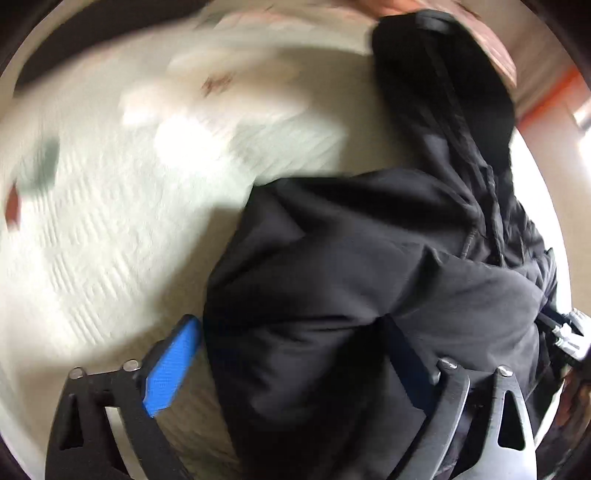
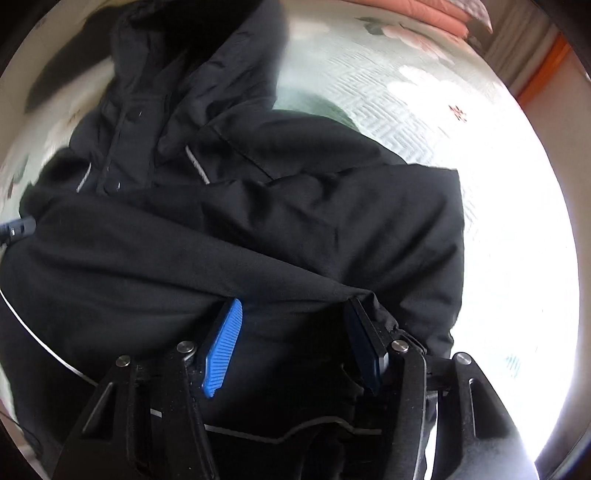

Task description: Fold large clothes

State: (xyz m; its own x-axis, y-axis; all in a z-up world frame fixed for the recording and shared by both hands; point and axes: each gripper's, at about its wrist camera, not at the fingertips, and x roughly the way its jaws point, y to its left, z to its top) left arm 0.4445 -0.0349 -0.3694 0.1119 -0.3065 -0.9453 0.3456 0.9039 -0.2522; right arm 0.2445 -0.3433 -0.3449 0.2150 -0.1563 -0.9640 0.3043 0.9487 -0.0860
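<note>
A large black hooded jacket (image 2: pixel 258 229) lies spread on a pale quilted bedspread (image 2: pixel 424 122), with its snap placket and grey reflective strips toward the upper left. My right gripper (image 2: pixel 295 317) points down over the jacket's near edge. Dark fabric is bunched between its blue pads (image 2: pixel 221 347), whose ribbed face shows bare, so the jaws stand apart. In the left wrist view the jacket (image 1: pixel 351 277) fills the lower right, drawcords trailing up it. My left gripper (image 1: pixel 291 350) stands wide open, one blue pad (image 1: pixel 173 365) beside the fabric's edge and the other finger half hidden under the cloth.
The bedspread (image 1: pixel 110 240) has a flower print and stretches left and up, blurred in the left wrist view. Folded pink bedding (image 2: pixel 436 14) lies at the far edge. An orange strip (image 2: pixel 543 70) runs along the right. Bright light washes out the bed's right side.
</note>
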